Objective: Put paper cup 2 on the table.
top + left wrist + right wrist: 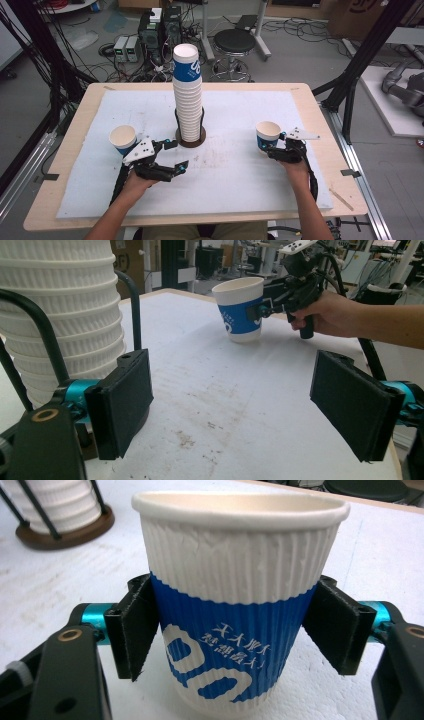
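Risk of tipping paper cup (pixel 268 134), standing on table (pixel 306 100) well right of cup stack (pixel 188 95), by dragging right tongs (pixel 272 148) sideways, pads against blue band, grip or mere touch impossible to tell; left tongs (pixel 176 155) wide, empty.

cup (pixel 235 610): ribbed paper, matt white up top, smooth blue printed band lower down
stack of cups (pixel 188 100): same ribbed white paper, pretty matt
holder base (pixel 70 532): dark wood, slight sheen
table (pixel 320 130): pale wood edge
mat (pixel 240 170): rough white foam-ish sheet, scuffed and stained
right gripper (pixel 235 630): matt black pads, shiny teal metal bits
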Action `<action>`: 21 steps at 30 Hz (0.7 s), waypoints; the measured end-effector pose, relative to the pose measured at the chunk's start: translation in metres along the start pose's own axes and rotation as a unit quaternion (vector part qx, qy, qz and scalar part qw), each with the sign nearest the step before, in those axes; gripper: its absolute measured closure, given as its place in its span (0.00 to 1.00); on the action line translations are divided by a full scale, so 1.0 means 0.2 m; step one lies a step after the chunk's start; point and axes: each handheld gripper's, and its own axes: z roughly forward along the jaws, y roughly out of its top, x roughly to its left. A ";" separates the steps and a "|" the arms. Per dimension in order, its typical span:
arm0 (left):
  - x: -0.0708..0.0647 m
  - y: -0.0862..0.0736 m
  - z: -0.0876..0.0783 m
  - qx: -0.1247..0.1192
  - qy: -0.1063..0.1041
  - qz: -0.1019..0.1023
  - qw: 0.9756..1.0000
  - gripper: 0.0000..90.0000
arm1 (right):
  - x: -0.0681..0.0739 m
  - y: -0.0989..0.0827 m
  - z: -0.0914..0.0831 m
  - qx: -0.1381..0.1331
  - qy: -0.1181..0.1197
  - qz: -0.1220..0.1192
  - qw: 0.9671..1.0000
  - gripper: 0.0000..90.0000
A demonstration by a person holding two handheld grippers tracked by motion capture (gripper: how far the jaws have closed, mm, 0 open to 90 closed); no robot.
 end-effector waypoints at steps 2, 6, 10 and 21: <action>0.00 0.00 0.00 0.000 0.000 0.000 1.000 0.19 | 0.01 0.00 -0.01 0.007 0.001 -0.013 1.000 0.29; 0.00 0.00 0.00 0.001 0.000 0.001 1.000 0.19 | 0.01 0.00 -0.01 0.015 0.006 -0.018 1.000 0.28; 0.00 0.00 0.00 0.002 0.001 -0.001 1.000 0.19 | 0.00 -0.01 -0.03 0.029 0.012 -0.002 0.999 0.25; 0.01 -0.01 0.00 0.005 0.002 -0.006 1.000 0.19 | -0.01 -0.01 -0.08 0.039 0.018 0.006 0.999 0.22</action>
